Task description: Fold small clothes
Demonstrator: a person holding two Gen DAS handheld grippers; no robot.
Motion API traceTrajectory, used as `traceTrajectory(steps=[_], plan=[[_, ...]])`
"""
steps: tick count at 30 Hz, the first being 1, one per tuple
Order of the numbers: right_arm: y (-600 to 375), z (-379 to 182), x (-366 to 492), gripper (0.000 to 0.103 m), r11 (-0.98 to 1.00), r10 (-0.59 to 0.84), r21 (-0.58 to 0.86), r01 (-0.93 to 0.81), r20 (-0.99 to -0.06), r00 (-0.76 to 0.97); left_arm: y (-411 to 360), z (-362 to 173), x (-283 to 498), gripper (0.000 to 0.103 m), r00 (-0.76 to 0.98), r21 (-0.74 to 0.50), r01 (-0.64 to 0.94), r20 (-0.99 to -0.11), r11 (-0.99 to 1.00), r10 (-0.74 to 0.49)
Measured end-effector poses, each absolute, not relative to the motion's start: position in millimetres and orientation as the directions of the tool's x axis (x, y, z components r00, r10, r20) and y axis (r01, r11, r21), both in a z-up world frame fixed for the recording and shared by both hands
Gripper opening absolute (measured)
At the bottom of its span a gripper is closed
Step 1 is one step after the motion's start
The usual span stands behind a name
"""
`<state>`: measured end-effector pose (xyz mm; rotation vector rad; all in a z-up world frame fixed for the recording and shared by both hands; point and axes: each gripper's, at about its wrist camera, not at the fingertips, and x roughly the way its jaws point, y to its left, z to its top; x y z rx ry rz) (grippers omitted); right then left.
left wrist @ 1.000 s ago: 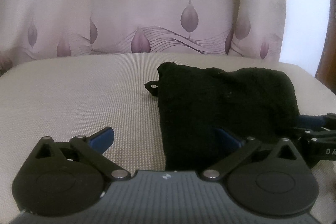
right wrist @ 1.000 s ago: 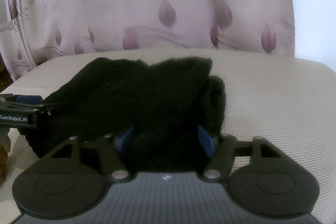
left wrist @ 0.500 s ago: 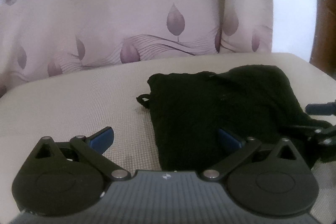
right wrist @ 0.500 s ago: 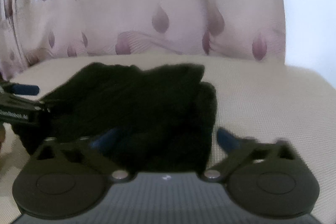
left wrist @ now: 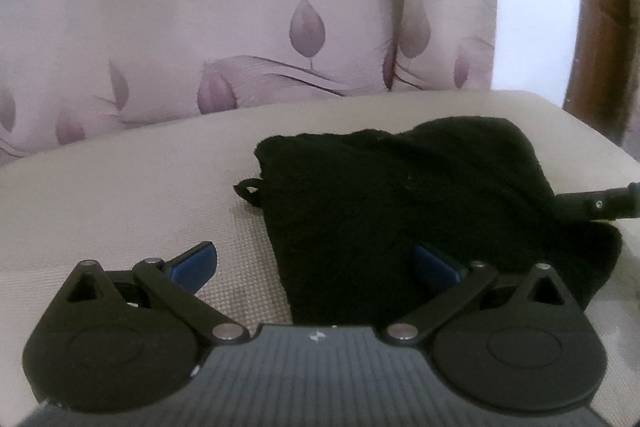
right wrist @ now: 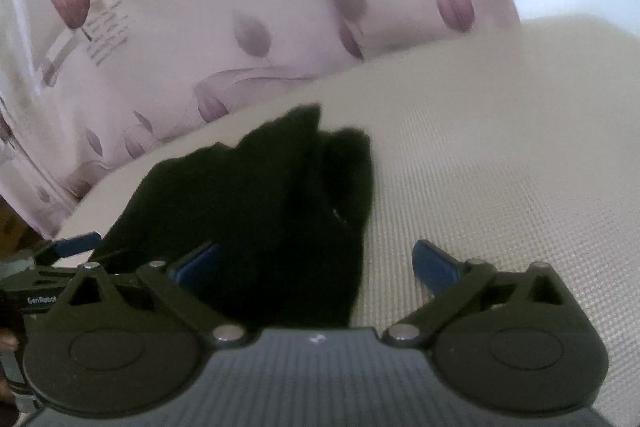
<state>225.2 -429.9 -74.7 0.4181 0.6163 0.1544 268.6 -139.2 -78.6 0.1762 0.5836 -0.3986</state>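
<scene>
A small black garment (left wrist: pixel 400 211) lies folded on the beige cushion (left wrist: pixel 120 195), with a little loop sticking out at its left edge. My left gripper (left wrist: pixel 316 263) is open: its right finger sits over the garment's near edge, its left finger over bare cushion. In the right wrist view the garment (right wrist: pixel 260 211) fills the left middle. My right gripper (right wrist: pixel 316 263) is spread wide, gripping nothing; its left finger lies against the cloth and its right finger is over the cushion (right wrist: pixel 500 167). Each gripper shows at the edge of the other's view.
A pale fabric with purple leaf print (left wrist: pixel 240 27) hangs right behind the cushion. A brown wooden frame (left wrist: pixel 600 27) stands at the far right beside a white wall. Bare cushion stretches left of the garment and also right of it.
My right gripper spread its jaws from a narrow hold on the garment's fold to full width, slid right and rolled. The left gripper only tilted a little.
</scene>
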Motion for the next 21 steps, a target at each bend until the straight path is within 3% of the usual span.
traceTrajectory(steps=[6,15,21], plan=[[-429,-78,226,0.103,0.899,0.304,0.433,-0.063,-0.517,0.800,-132,-83,283,0.103,0.714,-0.038,0.419,-0.603,0.907,-0.355],[-425,-80,253,0.103,0.834,0.477,0.513,-0.203,-0.488,0.730,-144,-82,298,0.103,0.672,-0.026,0.475,-0.635,0.879,-0.382],[-436,-86,266,0.103,0.741,0.598,0.619,-0.263,-0.427,0.678,-134,-88,312,0.103,0.596,-0.165,0.475,-0.662,0.864,-0.455]])
